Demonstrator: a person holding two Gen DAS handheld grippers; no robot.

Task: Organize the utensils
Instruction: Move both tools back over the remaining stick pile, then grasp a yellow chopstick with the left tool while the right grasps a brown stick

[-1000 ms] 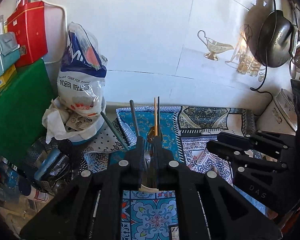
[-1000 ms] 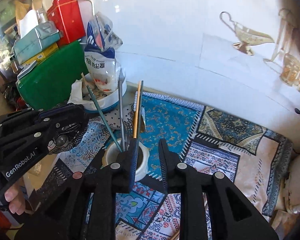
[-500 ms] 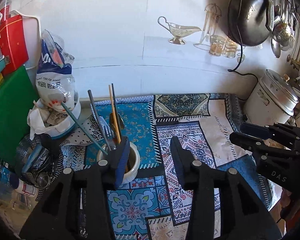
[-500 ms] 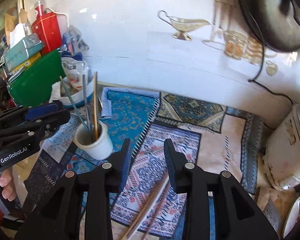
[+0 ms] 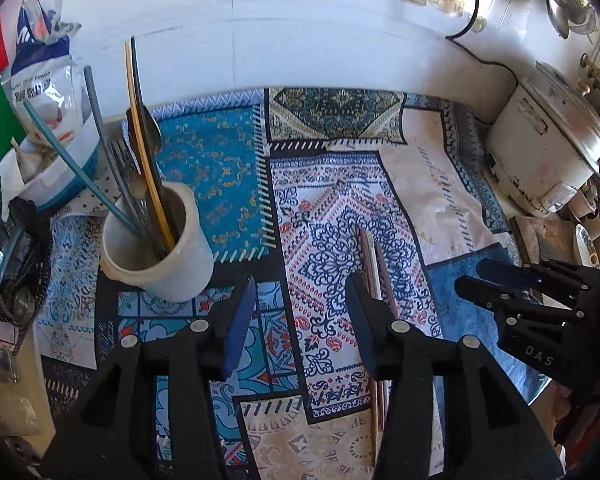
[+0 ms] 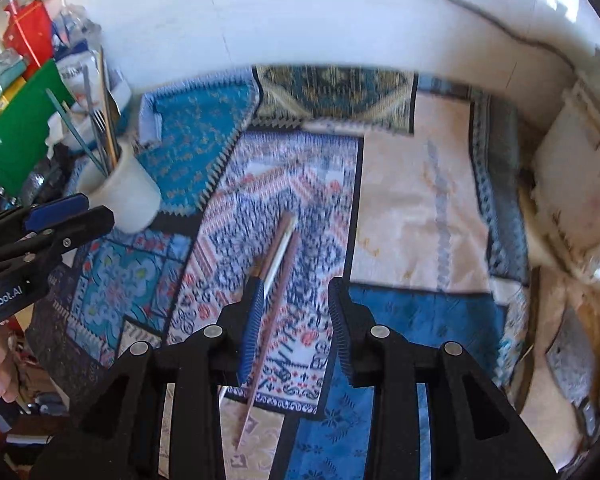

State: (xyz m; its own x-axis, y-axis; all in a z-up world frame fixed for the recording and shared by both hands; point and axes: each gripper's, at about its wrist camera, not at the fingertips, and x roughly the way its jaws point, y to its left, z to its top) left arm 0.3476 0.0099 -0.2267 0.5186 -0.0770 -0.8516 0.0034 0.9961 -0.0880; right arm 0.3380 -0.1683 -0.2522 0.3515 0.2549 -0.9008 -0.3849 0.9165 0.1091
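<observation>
A glazed white ceramic cup stands on the patterned woven mat, holding thin metal and wooden utensils; slender chopsticks lie flat on the mat well to its right. The left gripper and right gripper, ribbed blue pads apart and empty, read "GenRobot.AI" and "DAS".
</observation>
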